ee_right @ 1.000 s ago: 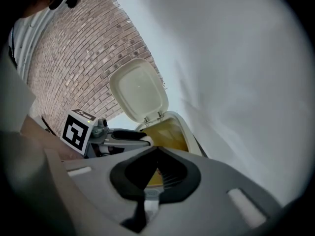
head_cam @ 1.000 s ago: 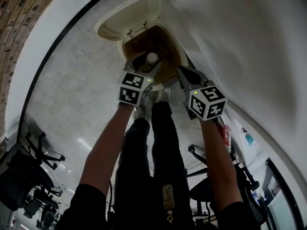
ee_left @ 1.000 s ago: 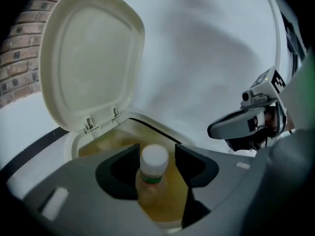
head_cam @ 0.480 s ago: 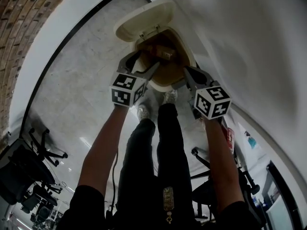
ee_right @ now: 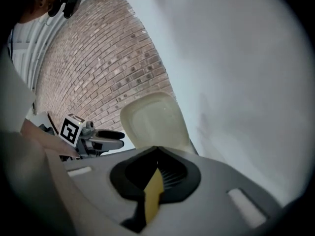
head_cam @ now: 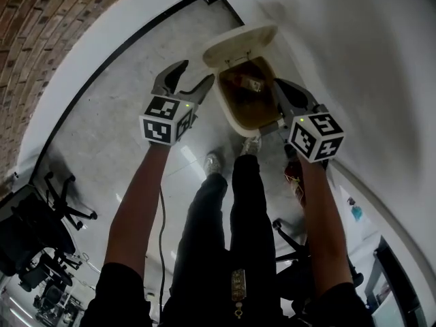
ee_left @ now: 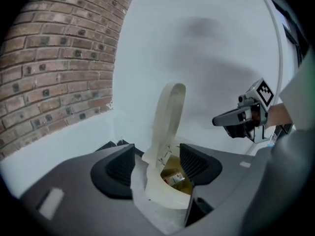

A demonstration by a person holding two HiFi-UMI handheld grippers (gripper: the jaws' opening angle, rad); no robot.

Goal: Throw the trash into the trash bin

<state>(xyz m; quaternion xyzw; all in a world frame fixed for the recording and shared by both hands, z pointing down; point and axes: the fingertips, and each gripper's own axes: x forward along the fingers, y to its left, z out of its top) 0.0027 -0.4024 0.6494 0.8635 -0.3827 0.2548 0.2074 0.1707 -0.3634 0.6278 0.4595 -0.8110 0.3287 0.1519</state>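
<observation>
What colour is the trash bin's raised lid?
Cream, close to off-white. The lid shows best in the right gripper view.

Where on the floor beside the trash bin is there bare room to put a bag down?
Free: the grey floor left of the trash bin, up to the foot of the white wall. Crowded: directly before the bin, where the person's shoes stand, and the lower left corner with office chairs.

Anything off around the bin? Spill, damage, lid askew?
Nothing stands out. The trash bin sits upright with its lid raised, the trash lies inside it, and no litter shows on the floor beside it.
</observation>
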